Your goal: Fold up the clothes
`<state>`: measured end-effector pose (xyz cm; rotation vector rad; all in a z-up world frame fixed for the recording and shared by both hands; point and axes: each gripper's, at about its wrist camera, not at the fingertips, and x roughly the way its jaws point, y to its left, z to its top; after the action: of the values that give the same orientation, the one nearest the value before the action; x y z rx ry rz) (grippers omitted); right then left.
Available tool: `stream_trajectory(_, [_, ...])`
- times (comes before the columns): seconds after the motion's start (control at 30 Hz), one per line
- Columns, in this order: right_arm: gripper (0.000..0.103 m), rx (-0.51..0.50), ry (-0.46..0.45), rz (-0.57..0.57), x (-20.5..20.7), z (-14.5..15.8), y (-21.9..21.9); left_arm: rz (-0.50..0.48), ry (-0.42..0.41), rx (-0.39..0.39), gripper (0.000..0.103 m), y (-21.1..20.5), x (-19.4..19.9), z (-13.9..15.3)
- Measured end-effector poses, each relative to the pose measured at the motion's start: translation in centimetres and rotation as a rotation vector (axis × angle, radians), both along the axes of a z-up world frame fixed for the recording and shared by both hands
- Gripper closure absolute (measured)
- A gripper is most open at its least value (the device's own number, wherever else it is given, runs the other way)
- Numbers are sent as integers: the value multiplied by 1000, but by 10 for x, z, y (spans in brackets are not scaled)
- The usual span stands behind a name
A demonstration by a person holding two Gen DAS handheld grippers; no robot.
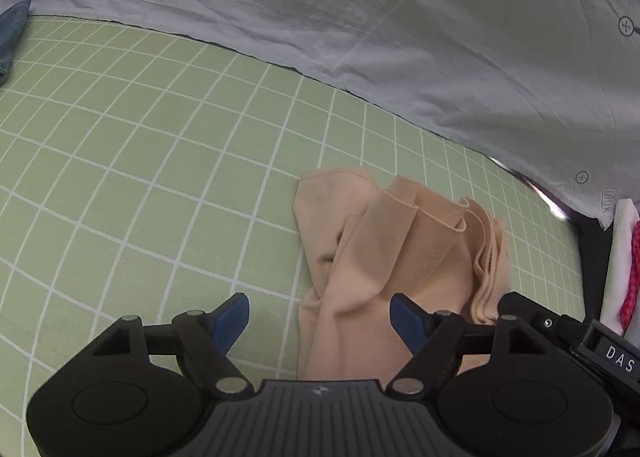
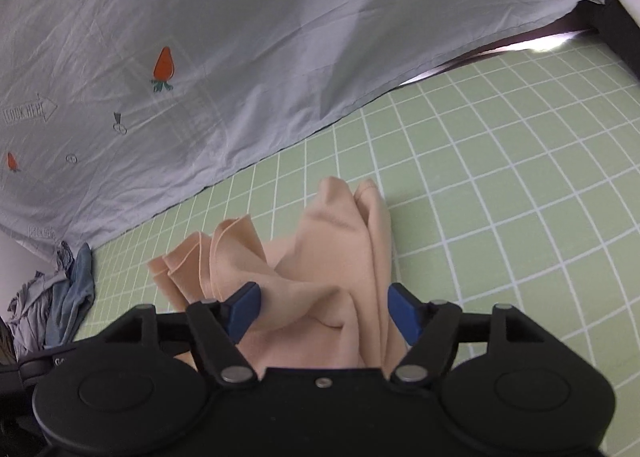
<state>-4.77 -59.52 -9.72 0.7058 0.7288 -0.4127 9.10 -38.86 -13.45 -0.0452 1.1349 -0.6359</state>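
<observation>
A crumpled peach garment (image 1: 384,257) lies on the green grid mat (image 1: 140,161). My left gripper (image 1: 320,321) is open, its blue pads wide apart, with the garment's near edge between and just ahead of them. In the right wrist view the same peach garment (image 2: 328,257) lies bunched on the mat (image 2: 500,197). My right gripper (image 2: 324,311) is open with folds of the garment lying between its blue pads. Neither gripper clamps the cloth. The other gripper's black body (image 1: 568,333) shows at the lower right of the left wrist view.
A grey sheet with carrot prints (image 1: 360,17) (image 2: 200,57) covers the far side beyond the mat. A blue denim piece (image 1: 12,37) lies at the far left. A heap of grey and blue clothes (image 2: 52,297) sits at the mat's left edge. White and pink fabric (image 1: 624,265) lies at the right.
</observation>
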Motion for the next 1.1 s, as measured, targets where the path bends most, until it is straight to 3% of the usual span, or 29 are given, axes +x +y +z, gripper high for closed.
stream_trajectory(0.13, [29,-35,-6,16,8,4,-2,-6,-22,22,25,-14,13,-5])
stream_trajectory(0.23, [29,-125,0,-17,4,14,-1,11,-38,27,24,-18,25,-8])
stream_trajectory(0.37, [28,-264,86,-66,-2,17,0,66,-64,24,24,-15,39,-5])
stream_trajectory(0.6, [25,-225,41,-117,-21,21,-1,154,-102,9,25,2,40,10])
stream_trajectory(0.77, [20,-237,31,11,-7,20,19,178,-79,-16,25,13,31,15])
stream_trajectory(0.9, [20,-279,88,100,15,6,22,157,-88,-9,25,15,27,14])
stream_trajectory(1.0, [22,-324,107,43,24,-3,4,154,-94,9,25,16,28,13])
stream_trajectory(1.1, [24,-262,96,-84,20,-9,-26,170,-86,28,25,19,32,8])
